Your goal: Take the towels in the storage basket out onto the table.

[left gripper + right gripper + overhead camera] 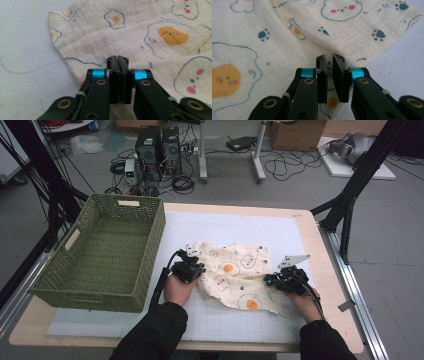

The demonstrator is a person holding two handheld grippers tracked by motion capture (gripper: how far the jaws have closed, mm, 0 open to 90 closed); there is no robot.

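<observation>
Cream cloth (239, 277), fried-egg print; green basket (102, 252).

A soft cream cloth (235, 272) lies spread on the white mat (280, 227) on the table, near the middle. It has fried eggs with little faces, bunny heads and blue paw prints drawn on it. It is crinkly and not flat: one part is folded over another, and its edges are wavy.
</observation>
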